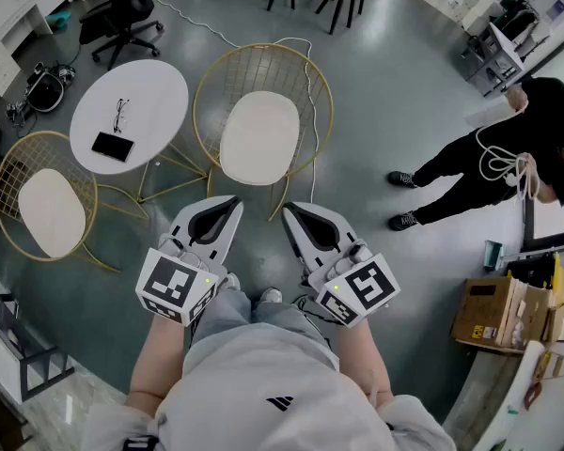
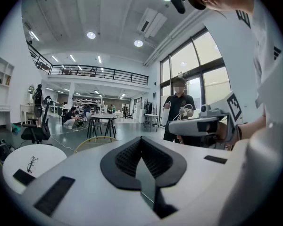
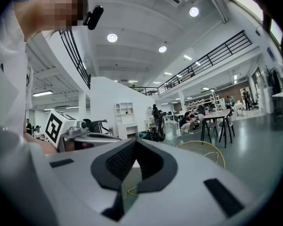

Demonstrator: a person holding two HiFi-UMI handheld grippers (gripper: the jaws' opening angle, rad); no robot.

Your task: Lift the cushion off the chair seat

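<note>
Both claws pressed together, nothing in them: left claw (image 1: 231,202), right claw (image 1: 288,209). Cushion (image 1: 259,137) lies on the wire chair (image 1: 263,69) seat straight ahead, long axis pointing away from you. Neither claw looks nearer. Spread them before you reach.

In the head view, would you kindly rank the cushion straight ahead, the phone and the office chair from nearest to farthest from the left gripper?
1. Cushion, just ahead of the left gripper.
2. Phone, on the round table, left.
3. Office chair, far upper left.
</note>
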